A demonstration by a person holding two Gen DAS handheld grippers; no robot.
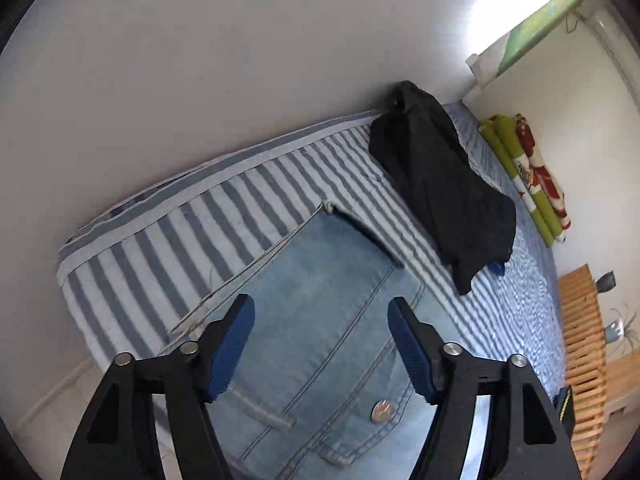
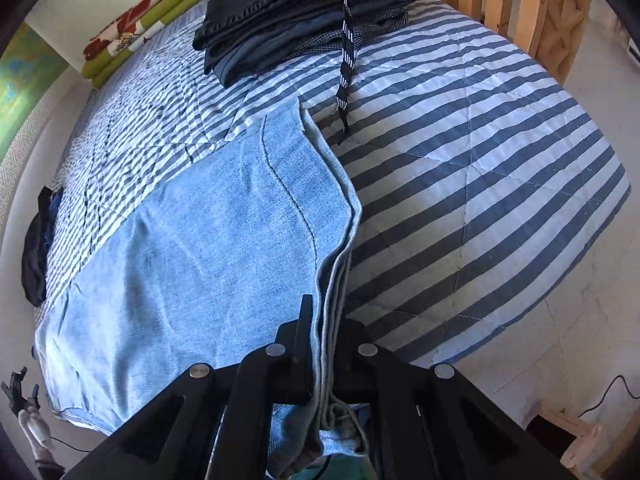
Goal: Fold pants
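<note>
Overhead, the left gripper (image 1: 322,316) hangs jaws wide above the jeans (image 1: 320,280); the right gripper (image 2: 326,336) clamps their edge.

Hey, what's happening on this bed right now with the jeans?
A person with a gripper in each hand is folding light blue jeans on a striped bedspread. The right gripper is clamped on the stacked edge of the denim. The left gripper is open above the waistband end near the metal button, holding nothing. A stack of folded dark clothes sits further back.
</note>
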